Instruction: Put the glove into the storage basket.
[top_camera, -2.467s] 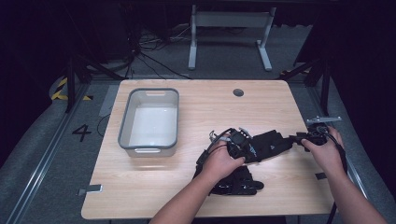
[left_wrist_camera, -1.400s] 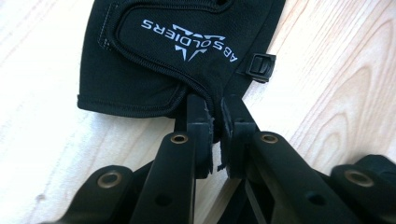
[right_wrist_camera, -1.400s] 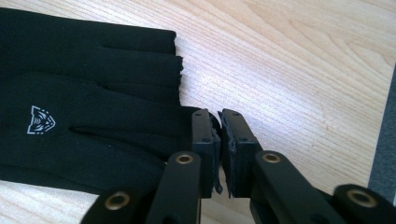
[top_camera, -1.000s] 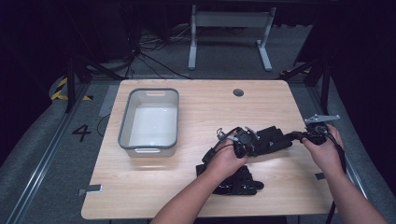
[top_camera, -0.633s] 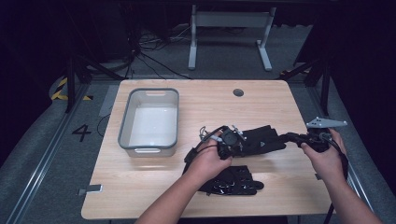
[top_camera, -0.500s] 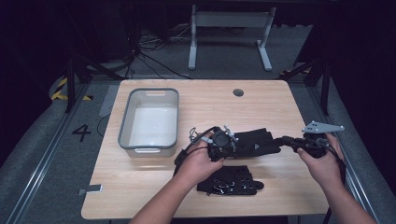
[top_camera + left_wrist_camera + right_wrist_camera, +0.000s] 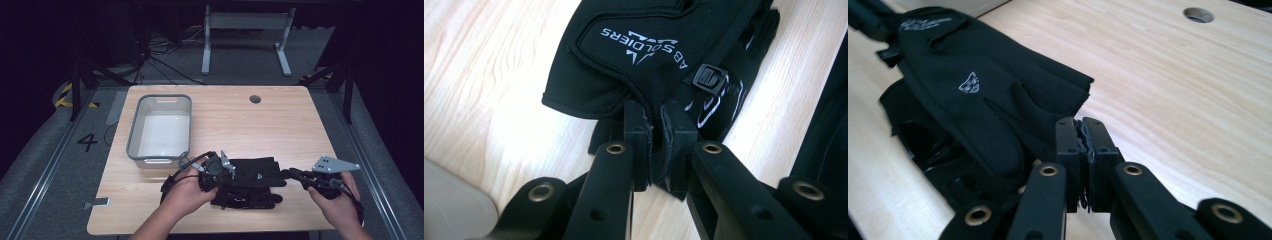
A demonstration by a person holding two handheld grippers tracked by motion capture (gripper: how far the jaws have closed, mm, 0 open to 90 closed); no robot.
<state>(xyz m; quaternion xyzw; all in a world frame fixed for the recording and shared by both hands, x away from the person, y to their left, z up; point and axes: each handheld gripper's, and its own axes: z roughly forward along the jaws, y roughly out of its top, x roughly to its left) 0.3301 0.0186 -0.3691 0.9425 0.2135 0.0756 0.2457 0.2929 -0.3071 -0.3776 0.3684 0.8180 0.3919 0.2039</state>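
Observation:
A black glove point(image 7: 255, 171) with white lettering is stretched flat between both grippers, just above a second black glove point(image 7: 248, 199) on the wooden table point(image 7: 280, 125). My left gripper point(image 7: 227, 172) is shut on the top glove's cuff point(image 7: 649, 45), the jaws pinching the fabric edge. My right gripper point(image 7: 287, 175) is shut on the finger end of the same glove point(image 7: 973, 85). The lower glove point(image 7: 923, 140) peeks out beneath it, and its white-patterned side point(image 7: 729, 95) lies under the cuff.
A grey plastic bin point(image 7: 160, 127), empty, stands on the table's left half, close behind the left hand. A round cable hole point(image 7: 255, 99) sits near the far edge. The table's front edge runs just below the gloves.
Both grippers have carried the top glove leftward and nearer the front edge. It now lies over the second glove, close to the bin's front corner.

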